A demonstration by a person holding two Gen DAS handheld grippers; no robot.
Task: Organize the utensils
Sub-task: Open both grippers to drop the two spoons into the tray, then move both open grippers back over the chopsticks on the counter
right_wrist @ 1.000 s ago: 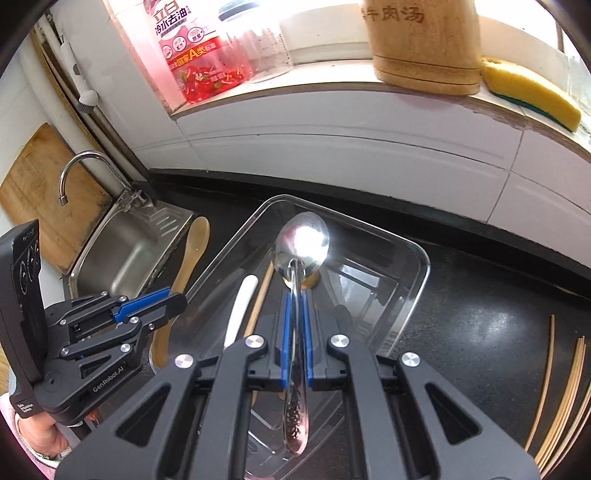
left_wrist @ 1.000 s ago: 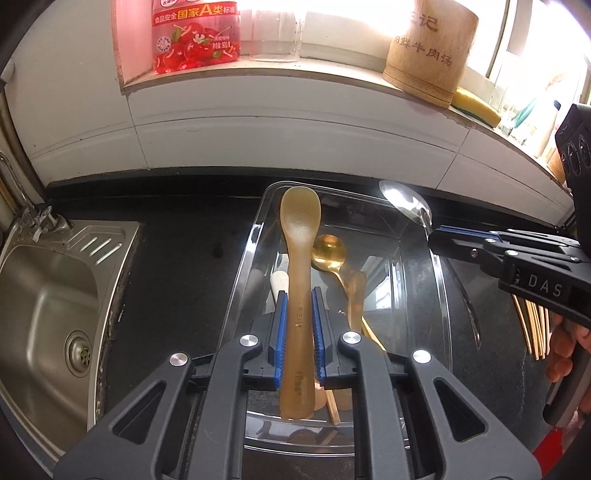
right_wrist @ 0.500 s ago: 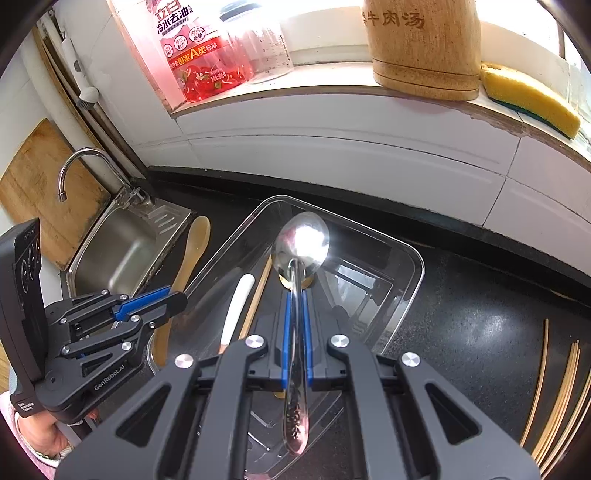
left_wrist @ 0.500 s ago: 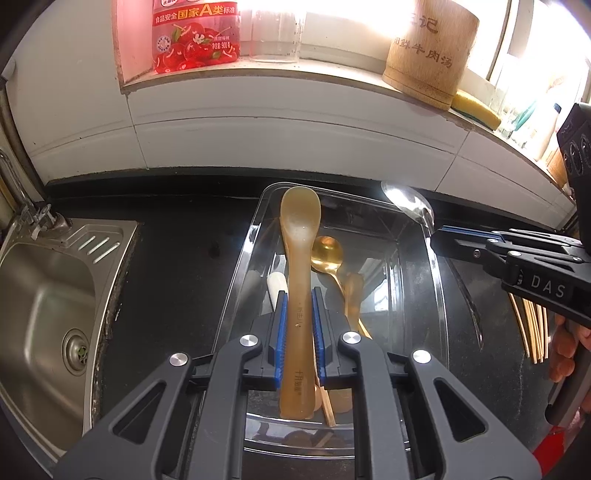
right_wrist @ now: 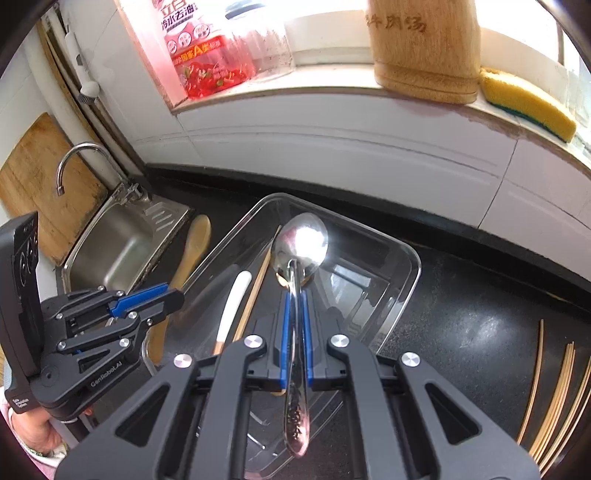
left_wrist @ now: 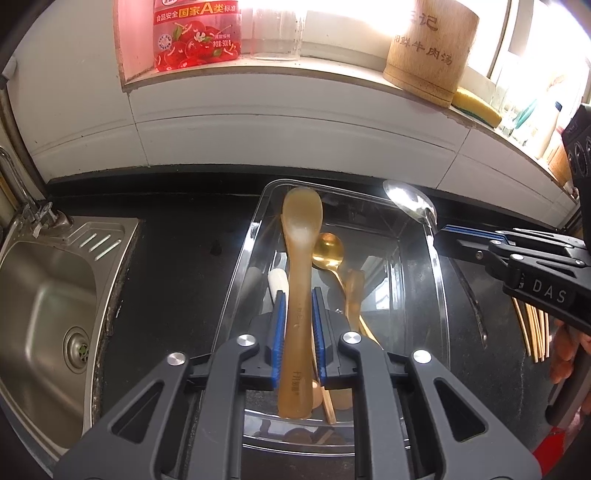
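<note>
Over the clear tray, the left gripper squeezes one tan spoon and the right gripper squeezes one shiny metal spoon. One gold spoon and one white-handled tool lie inside, partly hidden. Loose chopsticks are cut off, too many to count.

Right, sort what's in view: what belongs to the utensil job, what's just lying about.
Job:
left gripper shut on amber spoon
right gripper shut on steel spoon
clear tray
gold spoon
chopsticks

Lying about:
sink
sponge
bamboo holder
red bottle
cutting board
</note>
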